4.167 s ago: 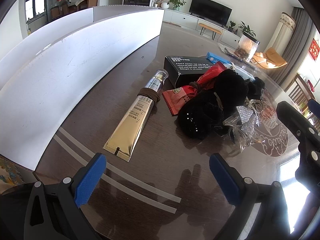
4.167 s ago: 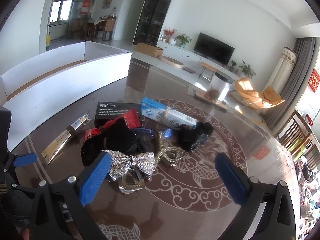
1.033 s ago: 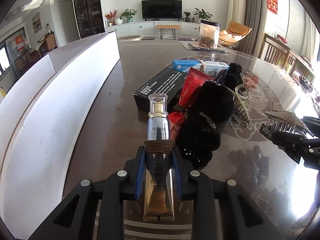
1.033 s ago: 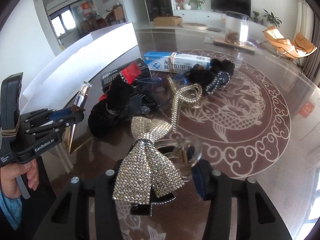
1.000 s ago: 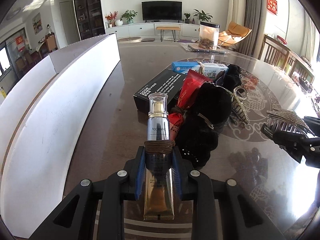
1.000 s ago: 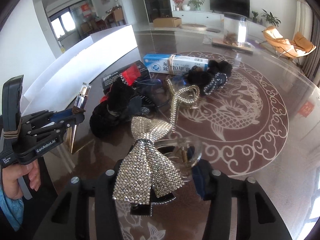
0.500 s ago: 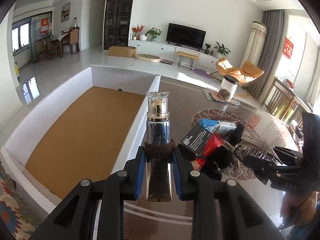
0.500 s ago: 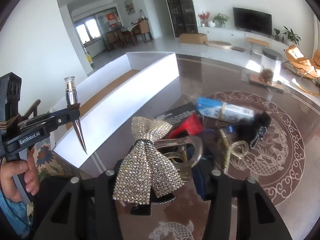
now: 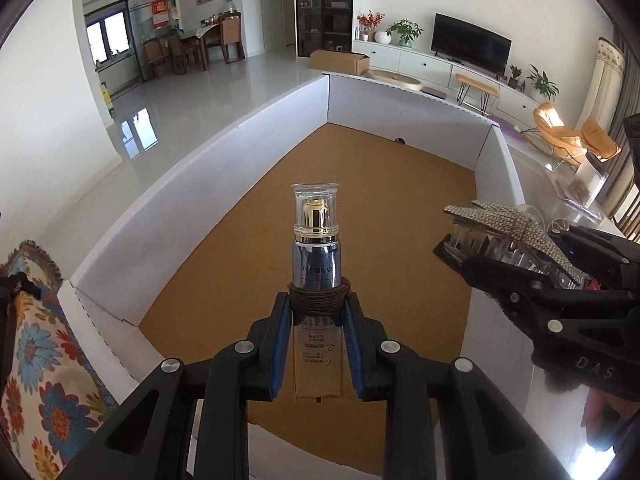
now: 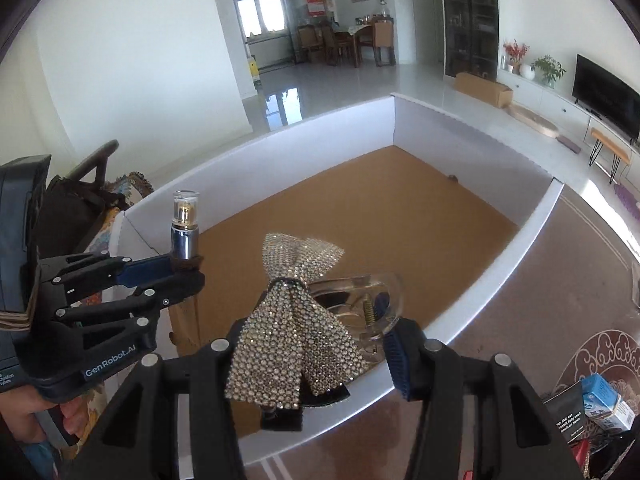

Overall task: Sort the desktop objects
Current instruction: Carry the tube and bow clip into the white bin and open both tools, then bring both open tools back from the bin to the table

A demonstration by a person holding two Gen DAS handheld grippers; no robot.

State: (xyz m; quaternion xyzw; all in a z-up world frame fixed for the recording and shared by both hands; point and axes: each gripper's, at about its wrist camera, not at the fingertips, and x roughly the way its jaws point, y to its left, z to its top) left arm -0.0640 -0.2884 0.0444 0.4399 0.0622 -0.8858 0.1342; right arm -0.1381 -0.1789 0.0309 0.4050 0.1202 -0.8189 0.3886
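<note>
Tube [image 9: 316, 264] between left jaws, hair clip [image 10: 304, 316] — right jaws

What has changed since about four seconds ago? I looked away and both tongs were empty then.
The left tongs took the gold cosmetic tube off the table, and the right tongs took the rhinestone bow hair clip. Both were then lifted and carried left, and now hang over the white box with the brown floor. The black box and the blue carton stayed on the table.
</note>
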